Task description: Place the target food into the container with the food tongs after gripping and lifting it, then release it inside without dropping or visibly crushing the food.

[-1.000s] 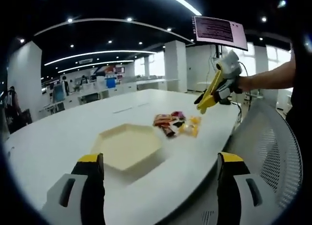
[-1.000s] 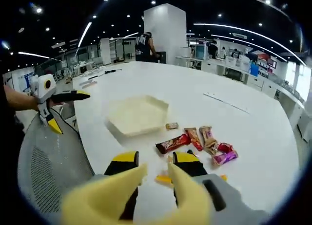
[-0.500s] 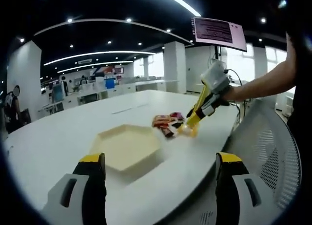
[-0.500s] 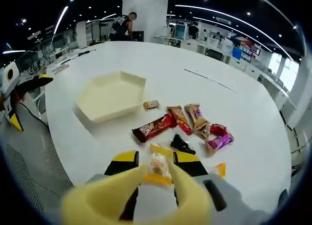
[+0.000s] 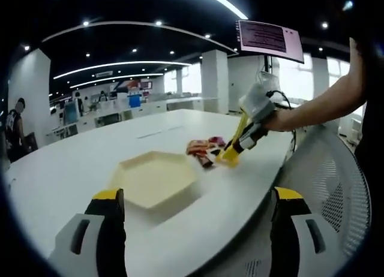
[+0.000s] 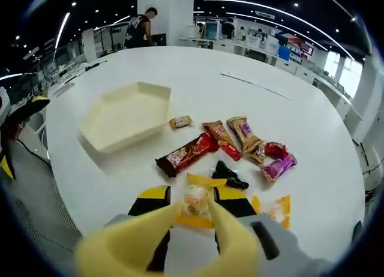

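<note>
Right hand-held gripper (image 6: 193, 220) lowered, jaws parted.

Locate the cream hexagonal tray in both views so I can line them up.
Left gripper view: the hexagonal tray lies centre-left on the white table, beyond this view's own jaws, with the snack pile to its right.
Right gripper view: it lies upper left, with the snack packets to its right and lower right.
Shared landmark: the long dark red bar, at the pile's tray-side edge.
</note>
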The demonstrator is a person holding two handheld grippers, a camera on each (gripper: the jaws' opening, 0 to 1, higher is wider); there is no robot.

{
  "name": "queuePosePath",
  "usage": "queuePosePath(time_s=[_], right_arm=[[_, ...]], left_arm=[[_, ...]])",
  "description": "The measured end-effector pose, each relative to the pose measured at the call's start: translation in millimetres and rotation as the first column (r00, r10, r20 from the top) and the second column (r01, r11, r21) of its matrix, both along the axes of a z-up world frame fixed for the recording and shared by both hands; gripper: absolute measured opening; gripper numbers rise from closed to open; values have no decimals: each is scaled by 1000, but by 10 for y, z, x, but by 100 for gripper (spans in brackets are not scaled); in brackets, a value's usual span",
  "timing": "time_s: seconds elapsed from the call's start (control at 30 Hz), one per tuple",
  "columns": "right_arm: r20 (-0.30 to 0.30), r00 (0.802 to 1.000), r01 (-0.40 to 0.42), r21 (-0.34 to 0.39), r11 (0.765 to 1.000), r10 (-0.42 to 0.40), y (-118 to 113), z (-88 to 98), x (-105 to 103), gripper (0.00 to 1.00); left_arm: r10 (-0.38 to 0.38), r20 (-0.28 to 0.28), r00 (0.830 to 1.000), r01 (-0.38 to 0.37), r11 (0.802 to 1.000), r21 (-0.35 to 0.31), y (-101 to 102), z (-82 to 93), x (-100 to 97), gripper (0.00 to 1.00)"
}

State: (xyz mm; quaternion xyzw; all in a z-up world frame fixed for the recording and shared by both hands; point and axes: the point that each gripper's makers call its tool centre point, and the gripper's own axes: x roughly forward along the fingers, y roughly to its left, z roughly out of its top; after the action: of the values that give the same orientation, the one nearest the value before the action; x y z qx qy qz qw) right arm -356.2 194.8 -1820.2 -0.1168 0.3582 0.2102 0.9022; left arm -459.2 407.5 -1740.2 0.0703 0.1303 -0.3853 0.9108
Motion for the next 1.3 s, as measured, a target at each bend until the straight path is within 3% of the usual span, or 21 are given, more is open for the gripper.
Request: queuePosePath(time_s=[0.4, 0.73, 0.87, 0.9, 1.0, 1.3], right_arm=[[-2, 1000, -7, -18, 1000, 7, 21, -35, 24, 24], [19, 1000, -2, -11, 1000, 2, -3, 50, 30, 19], [19, 1000, -1, 11, 1000, 1, -24, 187, 31, 19], [-24, 999, 23, 61, 998, -22, -8, 216, 2, 19], [-24, 999, 46, 75, 996, -45, -65, 354, 35, 19], [35, 999, 23, 89, 996, -26, -36, 720, 87, 20]], left_arm=[[4, 1, 1000, -4, 1000, 12, 18, -2, 3, 99], [13, 1, 1000, -13, 1000, 18, 32, -7, 8, 99], [16, 2, 1000, -16, 1000, 18, 31, -3, 10, 99], [18, 3, 1000, -18, 1000, 18, 33, -1, 13, 99], [29, 13, 999, -30, 1000, 6, 39, 27, 27, 99], [32, 14, 999, -32, 999, 4, 42, 38, 24, 99]])
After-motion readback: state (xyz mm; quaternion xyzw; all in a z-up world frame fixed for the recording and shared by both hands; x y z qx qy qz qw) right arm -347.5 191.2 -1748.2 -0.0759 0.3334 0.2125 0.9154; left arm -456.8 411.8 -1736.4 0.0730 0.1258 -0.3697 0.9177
